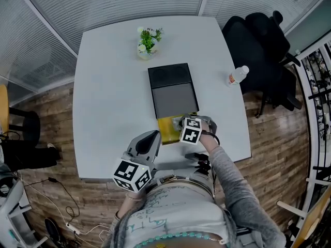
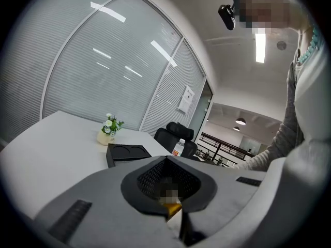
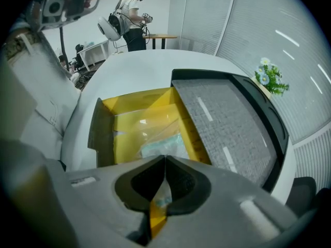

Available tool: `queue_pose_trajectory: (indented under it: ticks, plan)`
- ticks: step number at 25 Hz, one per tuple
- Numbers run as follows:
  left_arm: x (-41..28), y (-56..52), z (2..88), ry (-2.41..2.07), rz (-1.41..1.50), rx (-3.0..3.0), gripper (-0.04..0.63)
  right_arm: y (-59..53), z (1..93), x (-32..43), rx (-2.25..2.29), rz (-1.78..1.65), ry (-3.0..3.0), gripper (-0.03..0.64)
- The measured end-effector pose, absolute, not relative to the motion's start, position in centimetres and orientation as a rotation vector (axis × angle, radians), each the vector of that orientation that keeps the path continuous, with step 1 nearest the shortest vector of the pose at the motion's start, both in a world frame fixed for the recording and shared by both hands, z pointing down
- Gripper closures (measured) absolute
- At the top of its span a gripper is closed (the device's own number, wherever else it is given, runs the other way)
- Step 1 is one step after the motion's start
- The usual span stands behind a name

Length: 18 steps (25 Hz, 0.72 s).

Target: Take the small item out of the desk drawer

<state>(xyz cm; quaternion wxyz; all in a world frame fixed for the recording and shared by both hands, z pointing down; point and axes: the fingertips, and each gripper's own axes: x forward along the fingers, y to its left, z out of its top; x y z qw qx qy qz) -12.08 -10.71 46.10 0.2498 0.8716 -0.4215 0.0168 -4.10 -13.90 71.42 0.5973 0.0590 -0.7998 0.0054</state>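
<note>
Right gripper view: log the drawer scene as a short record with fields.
drawer: yellow drawer, pulled open from the black box
item: clear packet lying in the drawer
right gripper: shut on the packet's near edge
left gripper: shut, nothing between its jaws
table: also carries a potted plant and a water bottle

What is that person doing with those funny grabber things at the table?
A person at a white table holds a gripper in each hand. The right gripper is shut on a small clear packet inside the open yellow drawer of a black box, not lifted out yet. The left gripper hangs back, shut and empty.
</note>
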Motion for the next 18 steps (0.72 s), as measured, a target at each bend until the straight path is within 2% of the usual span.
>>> queue_pose_trajectory:
  ticks: [18]
  plan:
    - [-11.52,-9.94,46.36,-1.123,0.062,2.378,0.597,-13.53,71.45,-4.08,0.141,-0.019,-1.859,0.614]
